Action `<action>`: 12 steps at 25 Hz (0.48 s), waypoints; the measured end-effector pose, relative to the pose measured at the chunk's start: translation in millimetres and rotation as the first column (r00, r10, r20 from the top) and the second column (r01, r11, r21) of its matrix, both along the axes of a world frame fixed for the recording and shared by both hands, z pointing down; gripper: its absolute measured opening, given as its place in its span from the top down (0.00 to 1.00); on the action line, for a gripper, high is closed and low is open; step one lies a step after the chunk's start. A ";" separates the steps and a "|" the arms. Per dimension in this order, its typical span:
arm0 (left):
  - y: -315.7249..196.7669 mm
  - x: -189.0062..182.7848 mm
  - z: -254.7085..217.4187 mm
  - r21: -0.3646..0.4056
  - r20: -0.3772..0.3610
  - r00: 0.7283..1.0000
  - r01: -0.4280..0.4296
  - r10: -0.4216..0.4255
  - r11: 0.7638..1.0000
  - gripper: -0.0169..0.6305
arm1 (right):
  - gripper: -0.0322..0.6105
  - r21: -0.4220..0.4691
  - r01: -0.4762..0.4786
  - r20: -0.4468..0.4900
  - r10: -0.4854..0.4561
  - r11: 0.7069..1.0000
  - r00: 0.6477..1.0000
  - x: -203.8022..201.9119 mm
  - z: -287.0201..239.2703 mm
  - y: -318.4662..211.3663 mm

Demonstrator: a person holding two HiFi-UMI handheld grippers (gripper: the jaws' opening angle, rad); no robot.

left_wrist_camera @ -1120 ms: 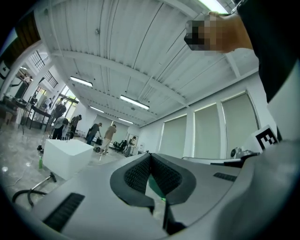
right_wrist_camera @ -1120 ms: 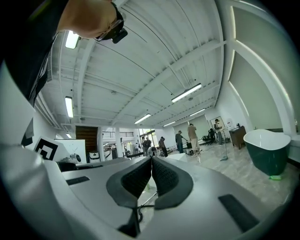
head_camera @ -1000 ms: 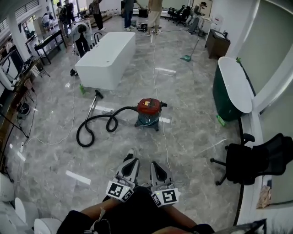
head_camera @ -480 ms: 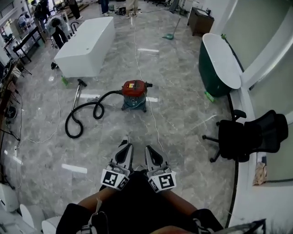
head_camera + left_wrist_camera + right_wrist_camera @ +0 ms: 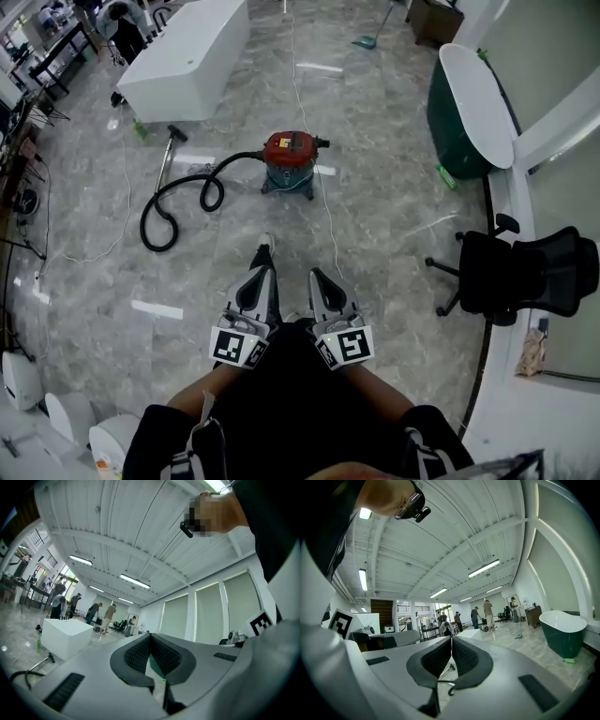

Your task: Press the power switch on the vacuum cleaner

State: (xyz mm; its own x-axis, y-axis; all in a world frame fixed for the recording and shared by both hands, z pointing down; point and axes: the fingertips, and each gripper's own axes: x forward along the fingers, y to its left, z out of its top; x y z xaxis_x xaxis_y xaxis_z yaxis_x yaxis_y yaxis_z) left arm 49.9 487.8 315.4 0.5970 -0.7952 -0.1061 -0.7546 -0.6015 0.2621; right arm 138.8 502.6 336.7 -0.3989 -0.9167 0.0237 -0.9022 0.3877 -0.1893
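The vacuum cleaner [image 5: 289, 159], a red lid on a teal drum, stands on the marble floor ahead of me in the head view. Its black hose [image 5: 178, 211] loops away to the left and ends in a wand. No switch can be made out at this distance. My left gripper [image 5: 260, 281] and right gripper [image 5: 322, 281] are held side by side close to my body, well short of the vacuum. In the left gripper view the left gripper [image 5: 150, 637] has its pads meeting at the tip with nothing between them. The right gripper [image 5: 451, 639] looks the same.
A white bathtub [image 5: 183, 61] stands at the far left and a dark green one [image 5: 469, 108] at the right. A black office chair [image 5: 525, 277] is by the right wall. A white cable [image 5: 323, 216] runs across the floor past the vacuum. Several people stand far off.
The head view has swung, so the vacuum sits higher in the frame and slightly right of its place half a second ago. Both grippers stay shut, side by side.
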 end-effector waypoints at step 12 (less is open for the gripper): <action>-107.6 -7.1 13.4 0.007 -0.065 0.998 0.002 -0.002 1.000 0.95 | 0.92 -0.037 0.016 -0.056 -0.018 0.999 0.998 -5.4 15.2 -109.1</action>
